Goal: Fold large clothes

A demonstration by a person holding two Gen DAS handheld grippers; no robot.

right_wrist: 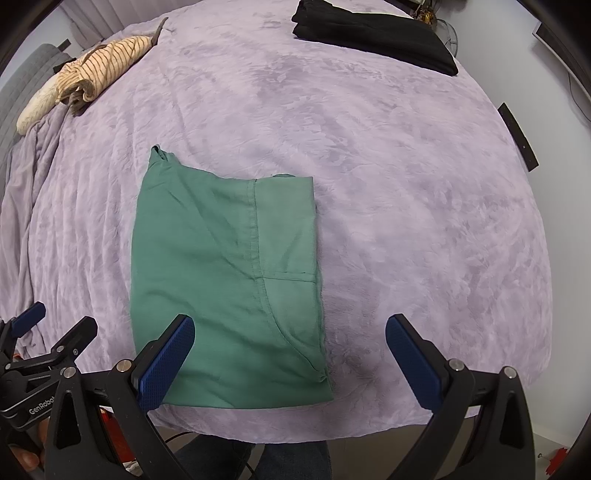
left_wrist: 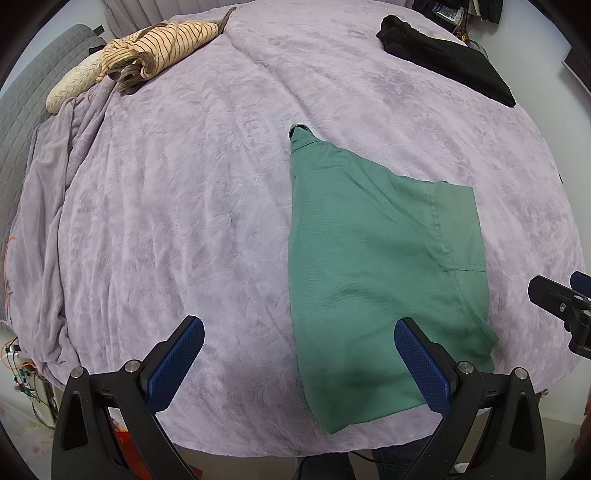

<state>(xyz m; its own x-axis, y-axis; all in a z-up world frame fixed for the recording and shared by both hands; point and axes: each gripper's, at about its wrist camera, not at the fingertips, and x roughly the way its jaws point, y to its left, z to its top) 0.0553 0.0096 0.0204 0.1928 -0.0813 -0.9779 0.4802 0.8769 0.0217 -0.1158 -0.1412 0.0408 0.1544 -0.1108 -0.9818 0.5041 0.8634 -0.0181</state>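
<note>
A green garment (left_wrist: 369, 266) (right_wrist: 229, 288) lies folded into a rough rectangle on the purple blanket near the bed's front edge, with a collar corner sticking out at its far left. My left gripper (left_wrist: 299, 365) hovers open over the near edge, its right finger above the green cloth and its left finger over bare blanket. My right gripper (right_wrist: 291, 362) is open too, its left finger above the garment's near part and its right finger over blanket. Nothing is held. In the right wrist view the left gripper shows at the lower left edge.
The purple blanket (left_wrist: 184, 206) (right_wrist: 424, 221) covers the whole bed. A folded black garment (left_wrist: 447, 59) (right_wrist: 373, 33) lies at the far right. A striped tan garment (left_wrist: 162, 48) (right_wrist: 107, 66) lies bunched at the far left beside a cream pillow (left_wrist: 74, 85). A grey headboard (left_wrist: 22, 110) stands left.
</note>
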